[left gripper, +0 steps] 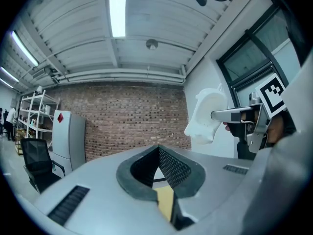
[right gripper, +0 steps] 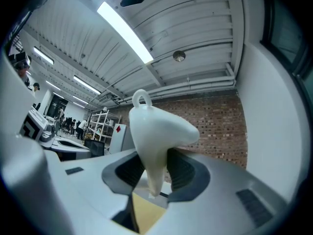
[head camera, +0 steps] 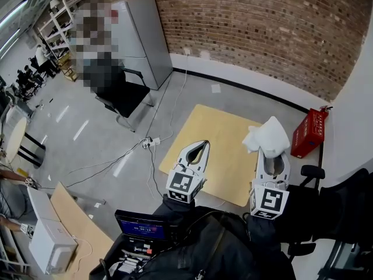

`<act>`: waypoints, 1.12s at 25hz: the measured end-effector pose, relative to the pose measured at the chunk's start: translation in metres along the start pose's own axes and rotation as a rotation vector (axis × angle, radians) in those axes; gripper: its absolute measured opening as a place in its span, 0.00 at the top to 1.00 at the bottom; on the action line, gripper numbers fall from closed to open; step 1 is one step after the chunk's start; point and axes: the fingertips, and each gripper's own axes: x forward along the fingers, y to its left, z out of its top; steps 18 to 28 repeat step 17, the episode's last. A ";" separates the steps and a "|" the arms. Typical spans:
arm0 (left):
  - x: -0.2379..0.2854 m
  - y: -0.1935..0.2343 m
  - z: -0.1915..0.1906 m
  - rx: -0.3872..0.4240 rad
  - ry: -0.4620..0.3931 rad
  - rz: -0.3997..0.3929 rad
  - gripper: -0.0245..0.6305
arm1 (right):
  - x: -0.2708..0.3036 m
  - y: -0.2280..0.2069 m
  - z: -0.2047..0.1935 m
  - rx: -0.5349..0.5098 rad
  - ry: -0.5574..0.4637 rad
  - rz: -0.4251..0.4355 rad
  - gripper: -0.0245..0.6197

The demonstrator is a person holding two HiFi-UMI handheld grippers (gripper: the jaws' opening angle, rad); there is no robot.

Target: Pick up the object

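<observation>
While the pale wooden table (head camera: 215,133) lies beneath both tools, the left gripper (head camera: 201,146) hovers over its middle with jaws closed together; the right gripper (head camera: 273,159), above its right edge, clamps the white loop-topped plastic object (head camera: 268,136).

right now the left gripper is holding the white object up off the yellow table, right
No, the right gripper holds it. The right gripper view shows the white object clamped between its fingers, up off the yellow table. The left gripper has nothing between its fingers.
</observation>
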 end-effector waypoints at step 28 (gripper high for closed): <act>0.006 0.005 -0.012 0.006 0.019 0.020 0.96 | 0.007 -0.003 -0.015 0.007 0.022 0.001 0.74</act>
